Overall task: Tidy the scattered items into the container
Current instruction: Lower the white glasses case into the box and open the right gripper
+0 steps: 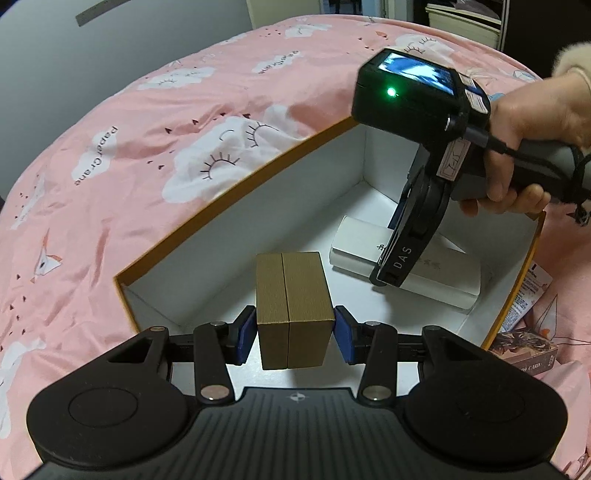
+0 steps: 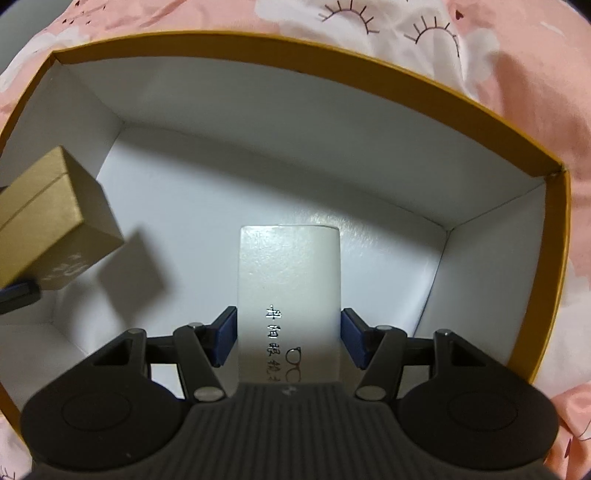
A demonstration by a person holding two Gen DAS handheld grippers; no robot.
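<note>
My left gripper is shut on a small gold box and holds it above the floor of an open white container with an orange rim. The gold box also shows in the right wrist view, hanging at the left and casting a shadow. My right gripper is inside the container, its blue pads against both sides of a white glasses case with printed characters. The case seems to rest on the container floor. The right gripper also shows in the left wrist view, over the white case.
The container sits on a pink bedspread with cloud prints. A card pack and a printed packet lie on the bed just outside the container's right wall. Shelves stand at the far back.
</note>
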